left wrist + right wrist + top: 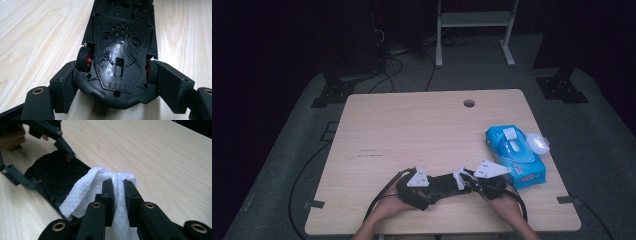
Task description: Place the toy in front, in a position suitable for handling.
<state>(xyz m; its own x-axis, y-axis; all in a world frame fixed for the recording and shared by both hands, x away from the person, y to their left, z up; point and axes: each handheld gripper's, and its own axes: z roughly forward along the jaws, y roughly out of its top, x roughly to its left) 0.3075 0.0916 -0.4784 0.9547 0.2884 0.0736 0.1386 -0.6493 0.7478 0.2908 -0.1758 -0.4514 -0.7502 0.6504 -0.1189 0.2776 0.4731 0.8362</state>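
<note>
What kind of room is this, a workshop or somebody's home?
Most likely a lab or recording room, not a home: one bare wooden table on grey carpet, dark surroundings, loose cables on the floor, and a white metal stand behind.

One toy car (120, 50), one wipe (87, 190), apparently one wipes pack (515, 155).

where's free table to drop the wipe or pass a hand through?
Free: the whole left half and middle of the table, from the far edge with the cable hole down to the toy car. Crowded: the near edge, where the left gripper clamps the upturned car and the right gripper presses the wipe on it; the wipes pack fills the right side.
</note>
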